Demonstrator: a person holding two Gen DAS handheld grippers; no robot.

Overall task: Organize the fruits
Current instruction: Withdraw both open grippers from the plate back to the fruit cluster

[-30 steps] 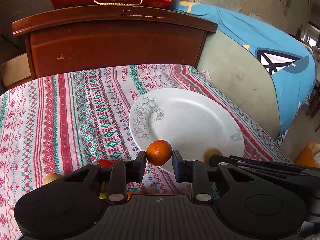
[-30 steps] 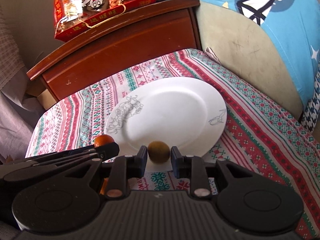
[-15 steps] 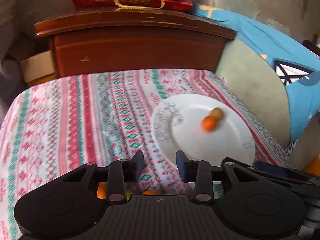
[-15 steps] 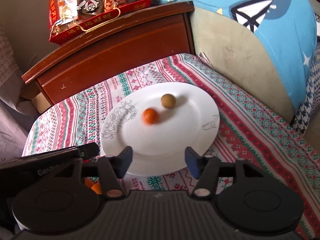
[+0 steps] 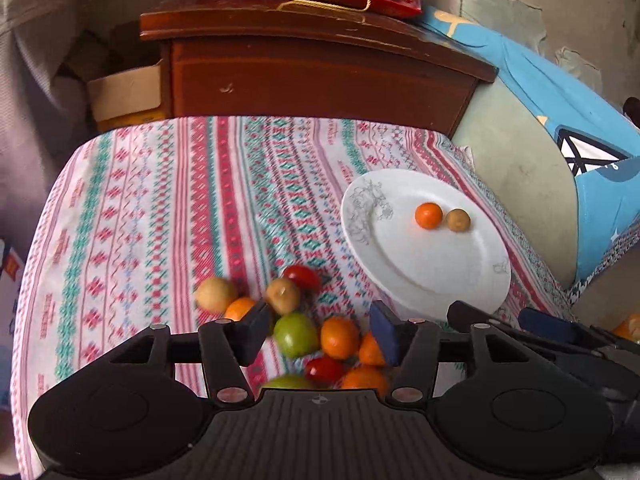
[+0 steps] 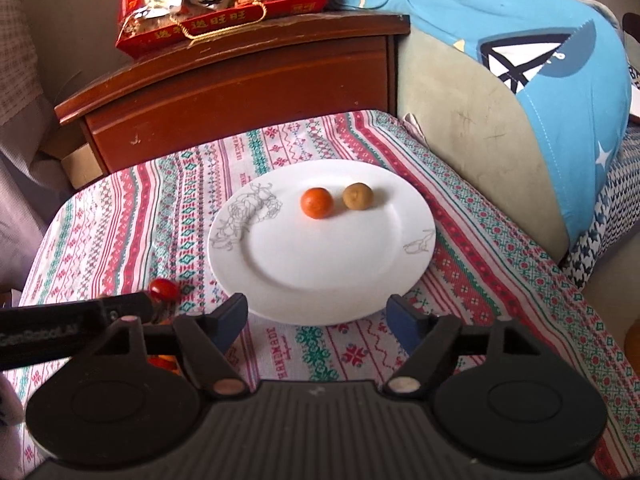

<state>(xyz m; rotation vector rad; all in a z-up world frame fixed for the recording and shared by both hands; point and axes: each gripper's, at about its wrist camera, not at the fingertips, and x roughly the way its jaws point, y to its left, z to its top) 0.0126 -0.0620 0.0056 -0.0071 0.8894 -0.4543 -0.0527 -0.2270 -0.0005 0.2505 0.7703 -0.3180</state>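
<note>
While the pile of loose fruit [image 5: 316,328] lies on the patterned tabletop [image 5: 160,208] at the near left, the left claw [image 5: 318,330] hangs right above it, its jaws having just been opening and now standing apart with nothing pressed between the pads; a green fruit [image 5: 296,334] and an orange one [image 5: 340,338] show in the gap below. Only a red fruit [image 6: 163,289] from that pile peeks out in the right wrist view.

Further right sits the white plate [image 6: 320,292], with a small orange fruit [image 6: 317,202] and a brownish fruit [image 6: 358,196] just beside each other toward its far side, apparently not touching in the right wrist view.

Over the plate's near rim the right claw [image 6: 318,322] has also just been opening; its jaws are spread wide and empty.

My judgement: the next pick turns on the pile lying directly under and ahead of the left claw, to the left of the plate, so the left hand is the nearer one. The right claw must cross leftward to reach it. Round fruit offers no long axis to align with.
</note>
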